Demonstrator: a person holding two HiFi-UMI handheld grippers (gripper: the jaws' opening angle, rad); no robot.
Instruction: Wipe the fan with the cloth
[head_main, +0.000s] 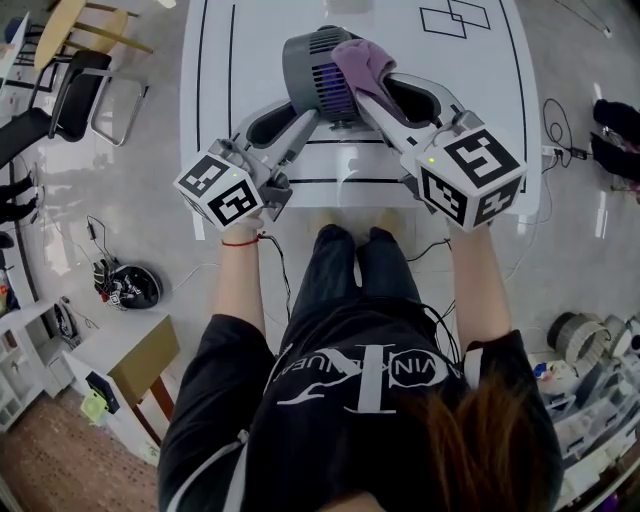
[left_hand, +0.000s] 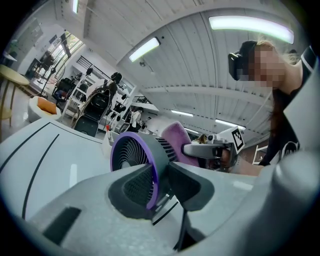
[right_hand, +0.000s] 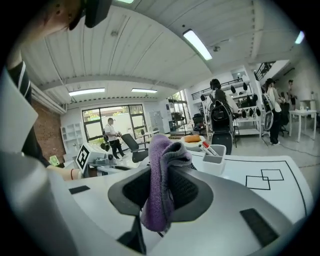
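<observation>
A grey fan (head_main: 318, 75) with a purple grille stands on the white table (head_main: 250, 60), near its front edge. My left gripper (head_main: 312, 115) comes in from the lower left and is shut on the fan's rim; in the left gripper view the fan (left_hand: 137, 160) sits between the two pads of the left gripper (left_hand: 160, 187). A purple cloth (head_main: 360, 62) lies over the fan's top right side. My right gripper (head_main: 378, 95) is shut on the cloth (right_hand: 160, 185), which hangs bunched between the jaws. The cloth (left_hand: 175, 142) hides the fan's back.
Black line markings (head_main: 455, 18) run across the table. A white pen holder (right_hand: 215, 161) stands farther back on it. Chairs (head_main: 85, 90) stand left of the table, and cables and a round device (head_main: 130, 285) lie on the floor. People stand in the room beyond.
</observation>
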